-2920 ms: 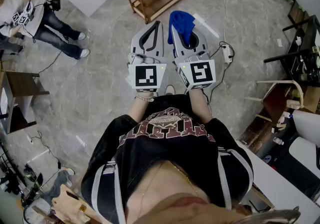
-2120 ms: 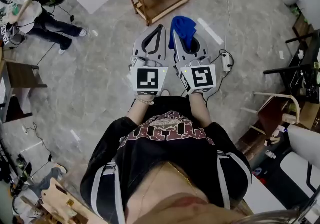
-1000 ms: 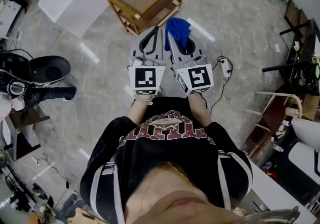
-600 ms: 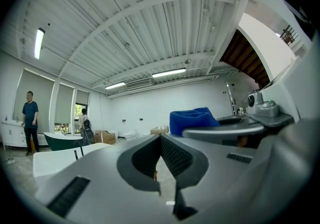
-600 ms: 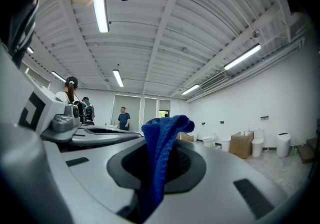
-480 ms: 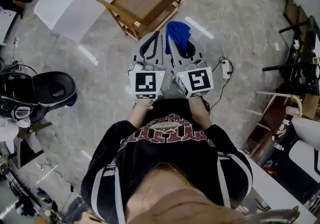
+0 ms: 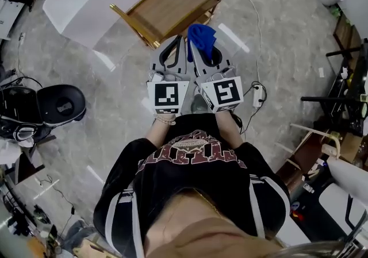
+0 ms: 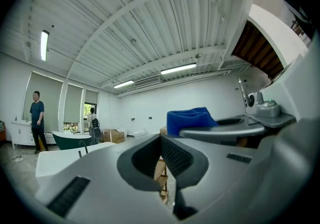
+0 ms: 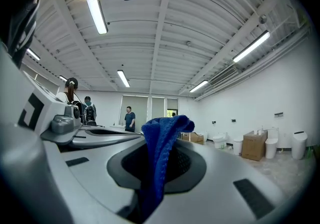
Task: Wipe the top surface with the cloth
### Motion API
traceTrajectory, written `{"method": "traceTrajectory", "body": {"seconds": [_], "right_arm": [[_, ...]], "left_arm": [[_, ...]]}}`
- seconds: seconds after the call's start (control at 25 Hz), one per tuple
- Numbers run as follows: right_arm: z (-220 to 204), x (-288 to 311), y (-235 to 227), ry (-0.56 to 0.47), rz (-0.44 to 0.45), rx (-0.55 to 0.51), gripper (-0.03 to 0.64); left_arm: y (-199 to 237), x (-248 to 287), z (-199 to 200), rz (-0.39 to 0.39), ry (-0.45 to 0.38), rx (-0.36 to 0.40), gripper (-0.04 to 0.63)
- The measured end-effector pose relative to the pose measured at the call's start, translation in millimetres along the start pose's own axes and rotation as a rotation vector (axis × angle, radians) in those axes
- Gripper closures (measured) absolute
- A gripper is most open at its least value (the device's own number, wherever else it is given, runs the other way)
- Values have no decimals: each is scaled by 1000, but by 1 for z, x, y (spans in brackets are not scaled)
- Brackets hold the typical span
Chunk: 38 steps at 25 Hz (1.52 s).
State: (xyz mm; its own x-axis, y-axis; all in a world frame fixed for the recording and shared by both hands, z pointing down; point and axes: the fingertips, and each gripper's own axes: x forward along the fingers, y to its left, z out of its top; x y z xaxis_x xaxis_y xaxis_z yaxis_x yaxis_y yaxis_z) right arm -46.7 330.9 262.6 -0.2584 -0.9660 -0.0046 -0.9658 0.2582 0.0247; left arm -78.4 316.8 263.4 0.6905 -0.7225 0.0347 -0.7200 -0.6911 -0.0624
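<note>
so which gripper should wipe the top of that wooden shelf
The right gripper: its jaws are shut on the cloth, close to the shelf. The left gripper beside it has shut jaws and nothing in them.

**No legible text in any view**

Left marker cube [image 7: 167, 96] and right marker cube [image 7: 223, 92]: black-and-white square code patterns only, with no letters or digits. Shirt print [image 7: 192, 146] on the person's chest has lettering, but it is too small and warped to read. Both gripper views show no labels, brands or signs.
</note>
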Motion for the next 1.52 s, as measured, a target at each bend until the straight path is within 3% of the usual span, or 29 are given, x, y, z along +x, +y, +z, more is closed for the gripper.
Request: {"method": "traceTrajectory", "body": {"seconds": [0.28, 0.76, 1.08, 1.52], "right_arm": [[-5, 29, -65, 8, 58, -2, 561], [-12, 71, -106, -7, 173, 15, 561], [-19, 128, -89, 6, 213, 23, 561], [-19, 238, -71, 7, 224, -6, 561]], "left_arm": [[-7, 68, 2, 63, 12, -1, 549], [5, 121, -10, 161, 44, 9, 549], [59, 138, -18, 193, 46, -11, 549], [157, 188, -22, 180, 24, -21, 549]]}}
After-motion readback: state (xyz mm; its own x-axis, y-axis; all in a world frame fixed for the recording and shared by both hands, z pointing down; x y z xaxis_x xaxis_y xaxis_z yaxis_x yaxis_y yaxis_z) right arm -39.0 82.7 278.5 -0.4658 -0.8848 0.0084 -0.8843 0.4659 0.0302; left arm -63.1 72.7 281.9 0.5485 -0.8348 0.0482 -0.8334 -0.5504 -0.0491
